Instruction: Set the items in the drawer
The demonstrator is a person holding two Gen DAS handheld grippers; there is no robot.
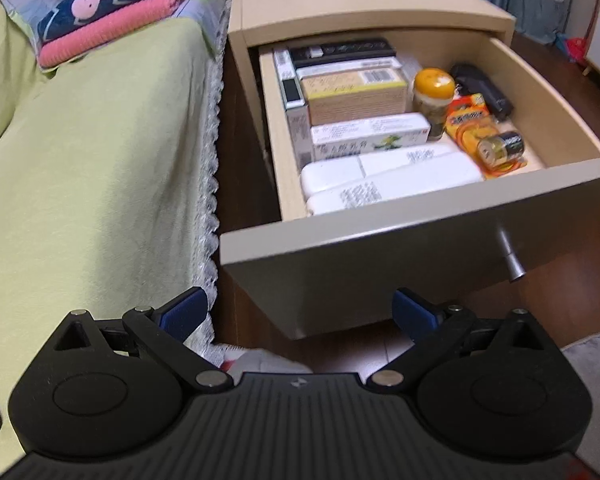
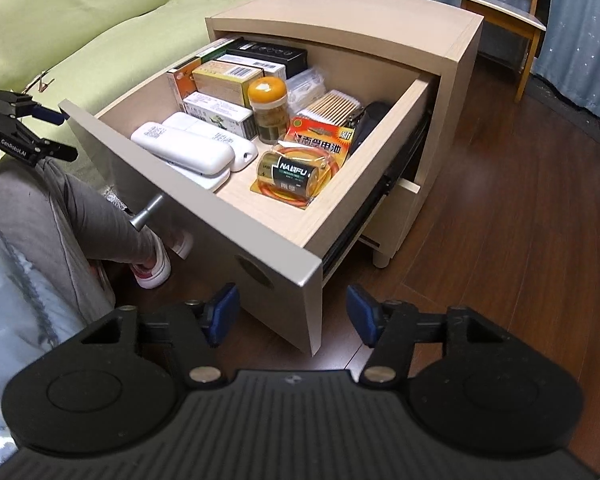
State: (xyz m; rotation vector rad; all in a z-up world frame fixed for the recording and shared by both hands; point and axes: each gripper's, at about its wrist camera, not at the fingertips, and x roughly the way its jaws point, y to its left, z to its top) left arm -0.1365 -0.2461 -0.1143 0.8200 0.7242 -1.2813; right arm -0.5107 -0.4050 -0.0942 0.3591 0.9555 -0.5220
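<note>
Risk of jamming on closure: with left gripper (image 1: 300, 312) and right gripper (image 2: 290, 314) both wide and empty, items already inside the open drawer (image 2: 260, 220) (battery pack (image 2: 300, 172) nearest the front) may shift if pushed hard.

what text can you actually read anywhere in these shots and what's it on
"NANFU": on the large battery in the orange battery pack in the open drawer.
"GenRobot.AI": on the left gripper body in the right wrist view.
Chinese print on the pack, white remotes, medicine boxes: too small or blurred to read.
</note>
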